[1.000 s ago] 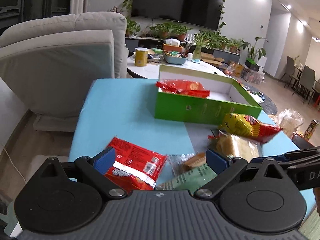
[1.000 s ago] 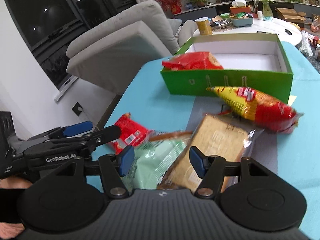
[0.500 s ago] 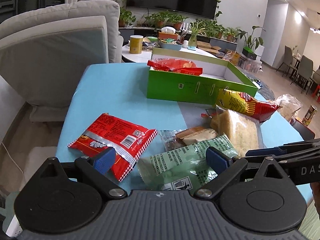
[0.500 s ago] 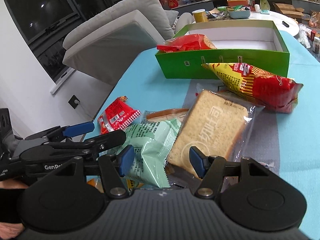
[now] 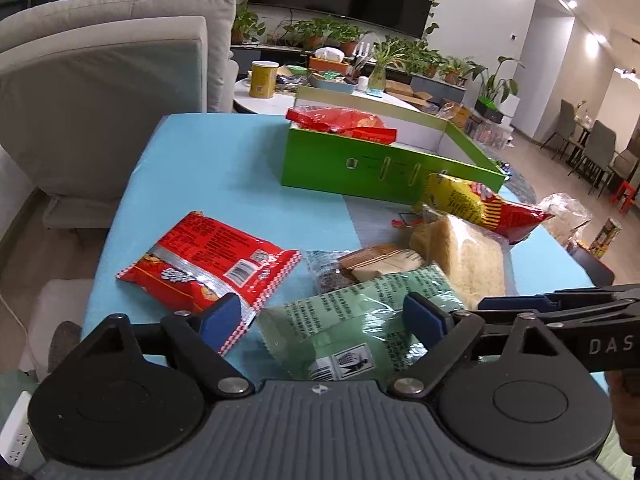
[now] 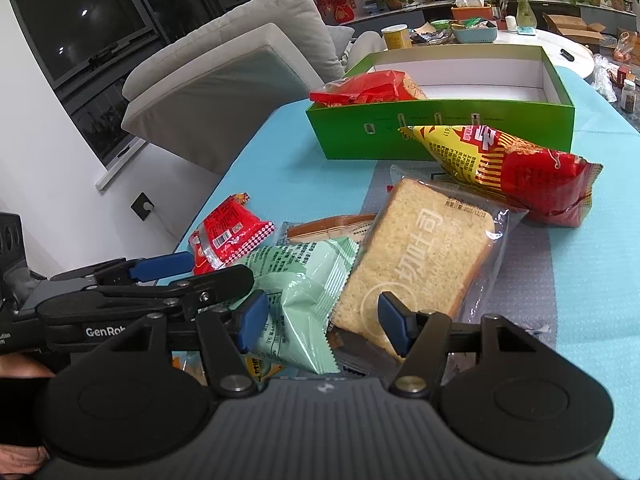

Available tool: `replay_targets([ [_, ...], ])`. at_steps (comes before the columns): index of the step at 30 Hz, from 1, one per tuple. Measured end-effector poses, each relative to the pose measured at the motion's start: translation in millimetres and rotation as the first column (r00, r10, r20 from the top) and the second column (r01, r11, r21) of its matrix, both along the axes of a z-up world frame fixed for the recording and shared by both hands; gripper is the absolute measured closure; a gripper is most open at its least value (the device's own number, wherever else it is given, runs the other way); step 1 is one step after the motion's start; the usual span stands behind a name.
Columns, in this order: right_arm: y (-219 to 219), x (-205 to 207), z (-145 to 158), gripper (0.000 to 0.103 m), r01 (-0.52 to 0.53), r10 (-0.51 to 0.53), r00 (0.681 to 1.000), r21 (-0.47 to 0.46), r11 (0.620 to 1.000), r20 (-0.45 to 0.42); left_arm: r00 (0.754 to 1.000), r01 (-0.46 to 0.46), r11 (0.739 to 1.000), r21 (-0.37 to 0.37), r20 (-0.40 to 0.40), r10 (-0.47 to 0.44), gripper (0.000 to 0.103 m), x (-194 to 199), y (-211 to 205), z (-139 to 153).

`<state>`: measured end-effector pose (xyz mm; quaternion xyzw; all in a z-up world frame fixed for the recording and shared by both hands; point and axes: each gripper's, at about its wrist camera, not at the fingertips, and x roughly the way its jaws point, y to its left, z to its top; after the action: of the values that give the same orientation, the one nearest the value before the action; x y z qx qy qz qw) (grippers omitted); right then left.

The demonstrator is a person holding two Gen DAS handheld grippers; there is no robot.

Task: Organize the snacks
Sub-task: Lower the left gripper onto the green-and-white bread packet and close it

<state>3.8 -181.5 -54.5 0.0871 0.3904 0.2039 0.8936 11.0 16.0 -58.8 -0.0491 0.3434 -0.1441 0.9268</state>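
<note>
Both grippers hover low over the near edge of a blue table [image 5: 224,184], each with its blue-padded fingers spread wide and nothing between them. The left gripper [image 5: 322,316] sits above a pale green packet [image 5: 360,316], its left finger [image 5: 220,318] over the corner of a flat red packet [image 5: 208,264] that lies apart to the left. The right gripper [image 6: 322,320] hangs over the same green packet [image 6: 304,280] and the near end of a wrapped bread slice [image 6: 416,256], which overlaps the green packet's right edge. Behind the green packet, a small brown pastry [image 6: 332,226] in clear wrap lies partly tucked under the bread. Farther back, a yellow-and-red chip bag [image 6: 512,164] rests against the front wall of a green box [image 6: 440,132], its tail touching the bread wrapper. The box stands open, white inside, with one red bag [image 6: 368,88] propped in its left corner, sticking above the rim. In the right wrist view the left gripper reaches in from the left, just beside the small red packet [image 6: 230,232]. A grey sofa [image 5: 104,72] stands past the table's left side, and a round white table [image 6: 480,40] with a yellow can [image 5: 263,79] and potted plants lies beyond the box.
</note>
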Motion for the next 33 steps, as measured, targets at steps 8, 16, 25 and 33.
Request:
replay_targets([
  [8, -2, -1, 0, 0.066, 0.002, -0.002, 1.000, 0.031, 1.000, -0.010, 0.997, 0.082, 0.996, -0.045, -0.001, -0.082, 0.044, -5, 0, 4],
  [16, -2, 1, 6, 0.066, 0.002, -0.001, 1.000, 0.049, 0.999, -0.016, 0.999, -0.034, 0.999, -0.030, -0.031, 0.033, 0.011, -10, 14, 4],
  [25, 9, 8, 7, 0.066, -0.016, 0.018, 0.999, 0.044, 0.999, -0.039, 0.994, -0.032, 0.989, -0.144, -0.112, 0.016, 0.011, -8, 29, -13],
  [33, 1, 9, -2, 0.071, -0.021, 0.025, 0.997, 0.063, 0.998, -0.075, 0.983, 0.032, 0.972, -0.232, -0.168, -0.073, 0.011, -4, 25, -29],
])
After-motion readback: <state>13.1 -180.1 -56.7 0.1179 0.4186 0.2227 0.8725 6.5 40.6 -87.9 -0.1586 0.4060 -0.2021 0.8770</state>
